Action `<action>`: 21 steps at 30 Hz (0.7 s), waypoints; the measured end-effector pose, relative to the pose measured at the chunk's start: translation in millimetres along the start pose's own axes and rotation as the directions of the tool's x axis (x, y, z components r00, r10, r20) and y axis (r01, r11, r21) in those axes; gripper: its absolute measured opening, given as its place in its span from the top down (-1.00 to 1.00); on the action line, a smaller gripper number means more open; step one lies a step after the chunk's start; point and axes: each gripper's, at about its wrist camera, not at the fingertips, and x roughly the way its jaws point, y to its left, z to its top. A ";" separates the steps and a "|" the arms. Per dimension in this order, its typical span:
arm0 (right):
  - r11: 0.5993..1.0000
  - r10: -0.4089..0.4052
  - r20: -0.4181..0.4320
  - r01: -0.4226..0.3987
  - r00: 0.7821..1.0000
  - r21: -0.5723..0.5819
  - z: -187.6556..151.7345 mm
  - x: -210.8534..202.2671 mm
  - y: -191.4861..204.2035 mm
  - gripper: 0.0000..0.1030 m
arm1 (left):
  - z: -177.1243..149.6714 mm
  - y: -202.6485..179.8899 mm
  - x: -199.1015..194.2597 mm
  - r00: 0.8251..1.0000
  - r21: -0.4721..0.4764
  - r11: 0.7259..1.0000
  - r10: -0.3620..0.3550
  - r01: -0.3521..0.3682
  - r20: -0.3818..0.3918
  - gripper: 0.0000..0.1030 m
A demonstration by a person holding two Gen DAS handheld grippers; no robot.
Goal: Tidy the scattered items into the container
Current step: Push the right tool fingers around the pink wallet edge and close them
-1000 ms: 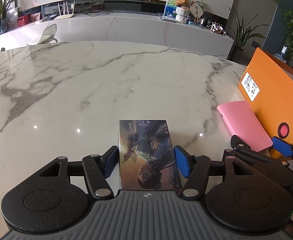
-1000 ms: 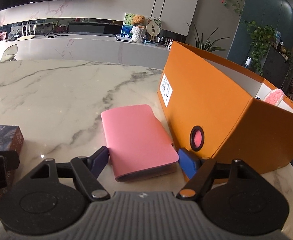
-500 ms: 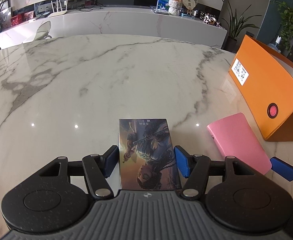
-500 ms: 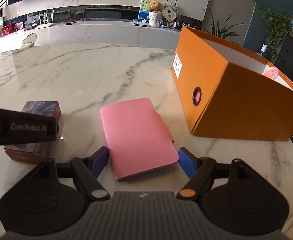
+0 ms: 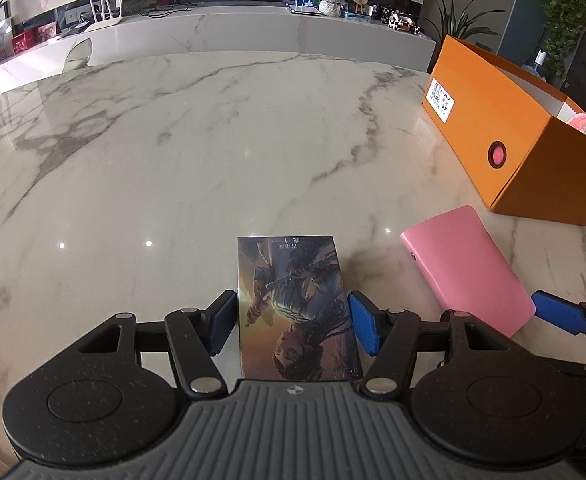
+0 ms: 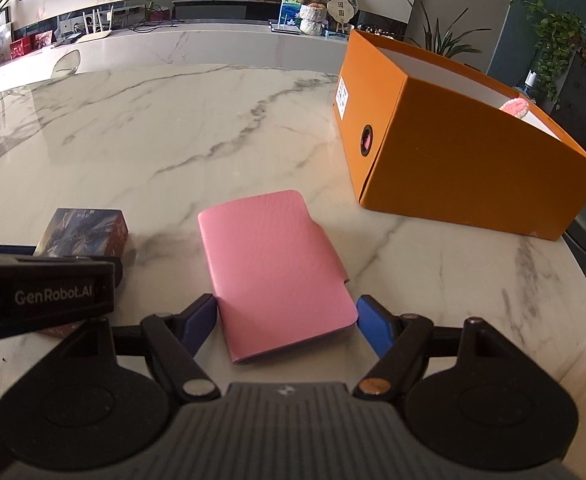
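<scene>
A small printed box with a figure picture [image 5: 297, 300] is between the blue pads of my left gripper [image 5: 291, 326], which is shut on it. It also shows in the right wrist view [image 6: 83, 232], at the left. A pink wallet [image 6: 277, 276] lies between the pads of my right gripper [image 6: 287, 326], which is shut on it; it also shows in the left wrist view [image 5: 465, 264]. The open orange box [image 6: 453, 152] stands to the right on the marble table [image 6: 173, 140], with a pink knitted item [image 6: 515, 107] inside. It also shows in the left wrist view [image 5: 509, 132].
The table edge curves round at the right, near the orange box. The left gripper's body [image 6: 41, 296] sits close to the left of my right gripper. A white counter [image 5: 233, 32] with ornaments and plants lies beyond the table.
Both grippers have risen and pulled back from the orange box, each carrying its item; the box now looks smaller and farther away, and the table shows from higher up.
</scene>
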 end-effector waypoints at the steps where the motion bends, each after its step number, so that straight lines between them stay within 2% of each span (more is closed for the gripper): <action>1: 1.000 0.003 0.004 -0.003 1.000 0.001 -1.3 -1.9 -1.0 -0.52 | -2.5 0.6 -2.0 1.000 -0.001 1.000 -0.002 0.002 0.004 -0.37; 5: 0.999 0.029 0.029 -0.029 0.999 -0.022 -7.0 -9.0 -5.5 -0.56 | -8.9 1.6 -6.2 1.000 -0.008 1.000 -0.003 0.003 0.020 -0.37; 8: 0.997 0.055 0.094 -0.050 0.994 -0.056 -13.0 -15.8 -11.0 -0.76 | -11.4 2.3 -7.2 0.999 -0.011 1.000 -0.005 0.006 0.031 -0.38; 10: 0.995 0.069 0.144 -0.057 0.987 -0.087 -16.3 -18.2 -14.9 -0.77 | -13.0 2.8 -7.8 0.999 -0.013 1.000 -0.007 0.008 0.039 -0.38; 13: 0.990 0.105 0.169 -0.088 0.980 -0.108 -16.3 -15.0 -20.5 -0.78 | -14.9 1.9 -7.8 0.999 -0.005 1.000 -0.005 0.005 0.051 -0.39; 16: 0.985 0.160 0.134 -0.150 0.978 -0.081 -15.8 -5.6 -27.6 -0.78 | -17.7 -0.6 -7.2 0.998 0.019 1.000 0.004 -0.006 0.066 -0.39; 21: 0.985 0.170 0.123 -0.164 0.978 -0.056 -17.2 2.6 -29.5 -0.81 | -20.9 -6.3 -4.8 0.996 0.060 0.998 0.030 -0.035 0.088 -0.39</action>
